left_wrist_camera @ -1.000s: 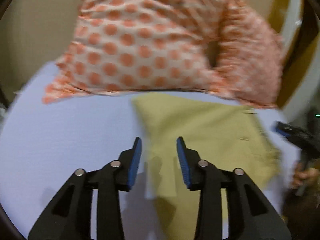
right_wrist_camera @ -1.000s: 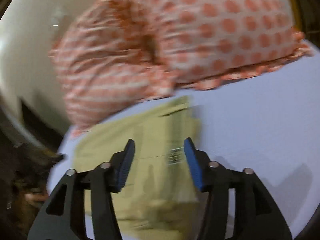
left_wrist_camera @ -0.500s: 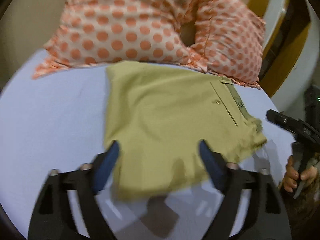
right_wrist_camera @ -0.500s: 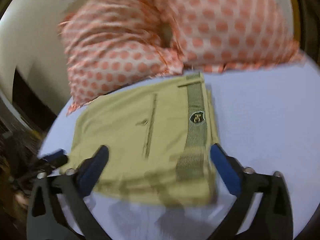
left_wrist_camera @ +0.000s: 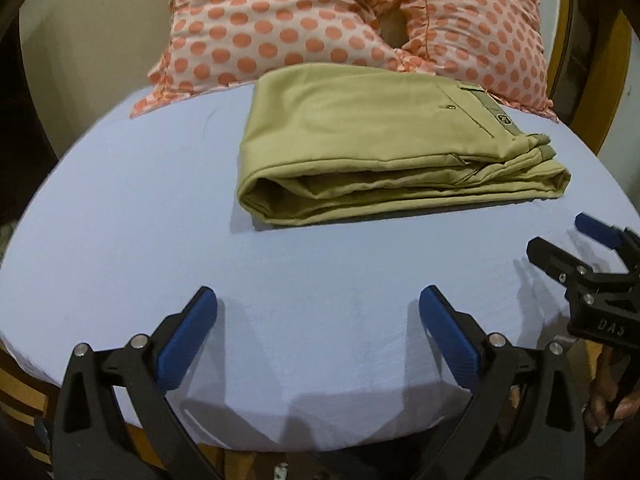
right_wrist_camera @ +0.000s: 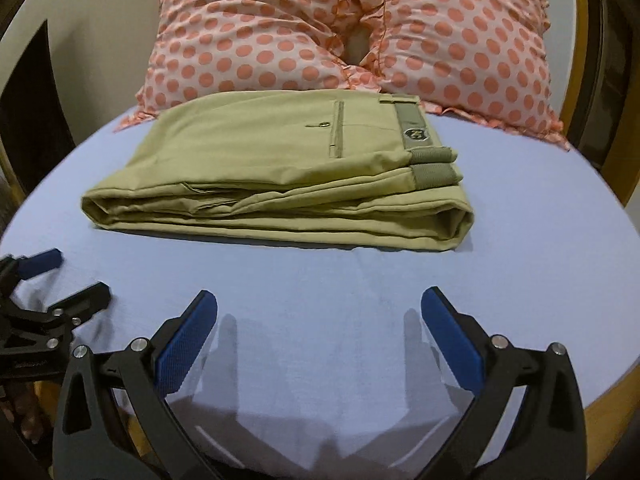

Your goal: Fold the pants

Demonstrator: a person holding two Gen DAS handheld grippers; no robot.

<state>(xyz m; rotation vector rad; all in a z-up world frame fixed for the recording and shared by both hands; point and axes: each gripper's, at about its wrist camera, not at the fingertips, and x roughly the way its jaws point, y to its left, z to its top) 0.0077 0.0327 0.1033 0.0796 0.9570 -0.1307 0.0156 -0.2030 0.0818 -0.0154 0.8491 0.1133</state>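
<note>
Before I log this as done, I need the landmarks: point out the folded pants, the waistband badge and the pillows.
folded pants [left_wrist_camera: 360, 128]: left wrist view, top panel.
waistband badge [right_wrist_camera: 414, 133]: right wrist view, its centre.
pillows [right_wrist_camera: 248, 40]: right wrist view, left pillow's face.

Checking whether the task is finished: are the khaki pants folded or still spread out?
Folded. The khaki pants lie in a compact stack of layers on the blue sheet, waistband on top, with both grippers open and clear of them.

pants: khaki, folded flat on blue sheet | dotted pillows just behind | right gripper: spread wide, empty | left gripper: at left edge
</note>
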